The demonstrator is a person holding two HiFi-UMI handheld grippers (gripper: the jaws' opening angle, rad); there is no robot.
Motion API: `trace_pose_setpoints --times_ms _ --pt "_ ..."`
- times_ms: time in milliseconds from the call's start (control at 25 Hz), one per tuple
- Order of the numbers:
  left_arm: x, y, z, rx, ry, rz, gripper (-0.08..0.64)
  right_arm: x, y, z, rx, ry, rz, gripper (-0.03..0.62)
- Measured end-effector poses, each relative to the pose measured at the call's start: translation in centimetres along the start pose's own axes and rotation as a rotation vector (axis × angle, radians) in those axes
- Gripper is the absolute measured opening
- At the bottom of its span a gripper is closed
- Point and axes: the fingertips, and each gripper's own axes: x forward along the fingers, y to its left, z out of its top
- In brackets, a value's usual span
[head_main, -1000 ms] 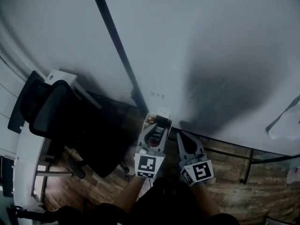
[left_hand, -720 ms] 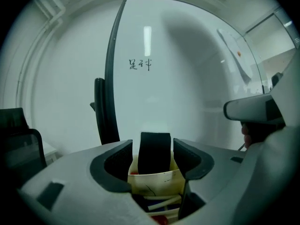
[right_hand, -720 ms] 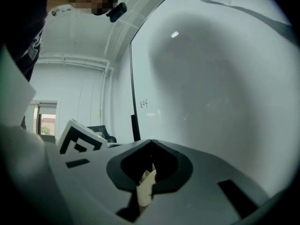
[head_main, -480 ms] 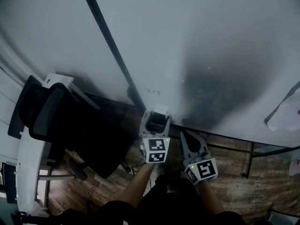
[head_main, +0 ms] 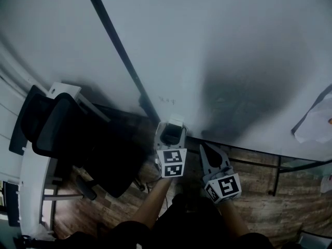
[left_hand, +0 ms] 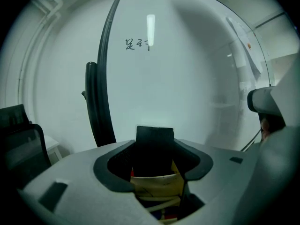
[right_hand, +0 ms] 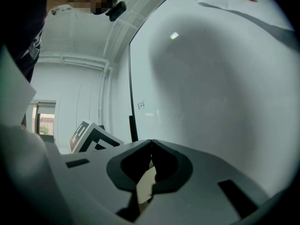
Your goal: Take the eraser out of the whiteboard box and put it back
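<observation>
So, the left gripper [head_main: 173, 134] is aimed at the small pale open-topped box [head_main: 177, 124] that's fixed at the bottom edge of the big white whiteboard [head_main: 233, 45], right next to the board's black upright frame bar [head_main: 116, 40]. The black block eraser [left_hand: 154, 139] is found standing upright in that box. Its lower end is tucked down behind the box's cream front wall and its top end is poked up between the jaws. The jaws have just been flung wide and then eased back in a touch. They're now seen spread far apart with their tips flush against the eraser's two sides, no gap visible on either one, so the eraser is counted as gripped while it's sat in the box. A few red and blue bits are glimpsed lower in the box, too dark to be identified. The right gripper [right_hand: 151, 143] is held just beside the left one and aimed at the whiteboard. Its jaws are closed tip to tip and nothing is clamped in them. A tiny dark scribble [left_hand: 136, 43] is written on the board above the box, and a white sheet of paper [head_main: 314, 126] is stuck on it far off to the right. A black office chair [head_main: 62, 128] is parked on the brown wood-plank floor [head_main: 259, 191] over on the left.
</observation>
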Motion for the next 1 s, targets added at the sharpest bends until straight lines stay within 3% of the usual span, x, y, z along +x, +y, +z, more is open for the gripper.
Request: trace_pose_setpoints --times_ms 400,1000 --pt "-0.4 0.1 0.4 -0.01 -0.017 0.002 0.229 -0.3 -0.1 0.4 -0.006 -0.006 -0.001 0.003" --pt "-10.7 -0.4 9.5 0.003 -0.347 -0.055 0.227 -1.3 1.8 3.9 -0.039 -0.08 0.062 0.002"
